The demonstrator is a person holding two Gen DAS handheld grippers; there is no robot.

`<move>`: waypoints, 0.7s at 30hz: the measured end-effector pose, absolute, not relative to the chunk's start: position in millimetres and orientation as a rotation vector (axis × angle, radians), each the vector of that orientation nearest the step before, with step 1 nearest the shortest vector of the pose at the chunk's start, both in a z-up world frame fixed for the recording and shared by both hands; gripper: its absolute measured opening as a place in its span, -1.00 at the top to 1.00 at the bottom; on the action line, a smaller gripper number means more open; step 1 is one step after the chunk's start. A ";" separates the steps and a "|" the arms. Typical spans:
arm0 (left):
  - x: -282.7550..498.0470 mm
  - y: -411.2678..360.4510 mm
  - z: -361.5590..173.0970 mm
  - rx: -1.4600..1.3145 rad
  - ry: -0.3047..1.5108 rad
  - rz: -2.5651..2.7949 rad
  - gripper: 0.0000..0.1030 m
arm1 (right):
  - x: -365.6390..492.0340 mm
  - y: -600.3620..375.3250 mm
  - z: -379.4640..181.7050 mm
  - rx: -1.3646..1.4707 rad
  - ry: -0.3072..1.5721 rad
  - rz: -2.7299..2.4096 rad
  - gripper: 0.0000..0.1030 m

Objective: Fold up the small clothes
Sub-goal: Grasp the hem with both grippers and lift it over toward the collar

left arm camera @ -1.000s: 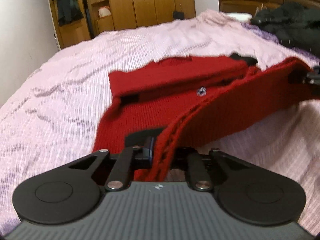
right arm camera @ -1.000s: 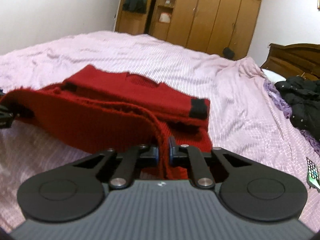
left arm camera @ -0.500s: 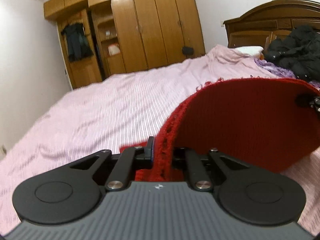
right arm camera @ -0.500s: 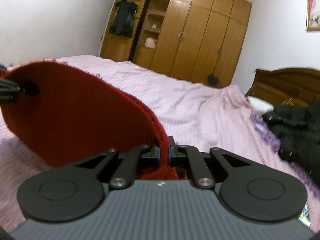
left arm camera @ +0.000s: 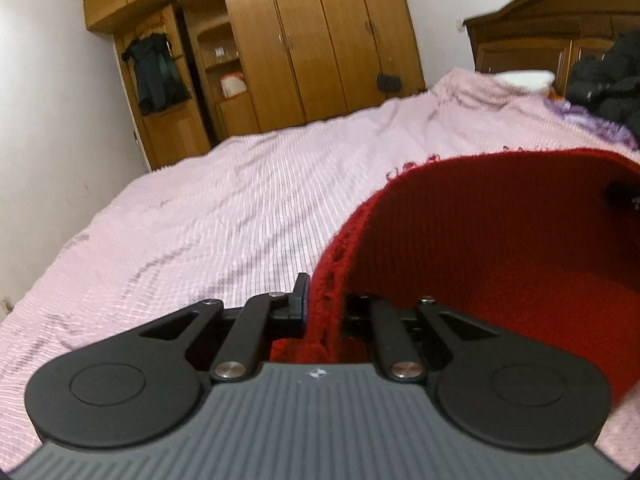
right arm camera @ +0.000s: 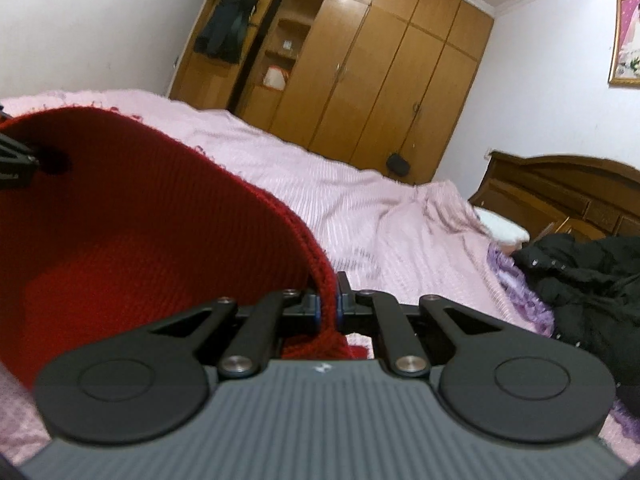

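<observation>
1. Two grippers share one red knitted garment (left arm camera: 500,248), which hangs between them above the bed (left arm camera: 192,232).
2. We see our left gripper (left arm camera: 322,308) with its fingers pressed together on the garment's thick ribbed edge, which runs straight up from between them.
3. From there the knit arches away to the right of the left fingers, and its far corner reaches the tip of the other gripper at the frame's right edge.
4. Our right gripper (right arm camera: 328,304) pinches the same ribbed edge, its fingers closed tight on the fabric.
5. To the left of the right fingers the red cloth sags in a broad curve, its inner face turned towards us.
6. Beyond both sets of fingers lies the pink ribbed bedspread, with a wooden wardrobe (right arm camera: 372,80) behind it.
7. Right of the right fingers a black jacket (right arm camera: 592,292) lies heaped on the bed near the wooden headboard (right arm camera: 560,188).
</observation>
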State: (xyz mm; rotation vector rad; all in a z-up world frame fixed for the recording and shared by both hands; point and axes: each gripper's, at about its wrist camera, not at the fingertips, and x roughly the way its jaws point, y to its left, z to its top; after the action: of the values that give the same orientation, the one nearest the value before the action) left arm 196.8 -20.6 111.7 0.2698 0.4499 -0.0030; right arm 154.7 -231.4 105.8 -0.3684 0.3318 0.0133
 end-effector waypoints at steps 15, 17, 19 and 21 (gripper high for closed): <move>260.9 -5.1 15.2 0.272 0.567 -0.016 0.77 | 198.7 -213.5 38.3 -0.405 0.472 0.010 0.80; 263.2 -2.9 13.4 0.262 0.570 -0.016 0.77 | 196.1 -213.0 38.2 -0.407 0.470 0.009 0.78; 264.3 -0.6 14.2 0.252 0.575 -0.017 0.77 | 196.3 -215.0 40.4 -0.395 0.472 0.013 0.77; 252.9 -2.3 19.7 0.250 0.577 -0.017 0.71 | 194.3 -214.5 42.6 -0.372 0.480 0.019 0.77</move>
State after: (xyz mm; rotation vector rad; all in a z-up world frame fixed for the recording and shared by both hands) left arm 252.9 -2.3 19.7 0.2495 0.5773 -0.0166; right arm 194.3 -214.5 42.6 -0.3724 0.4802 0.0191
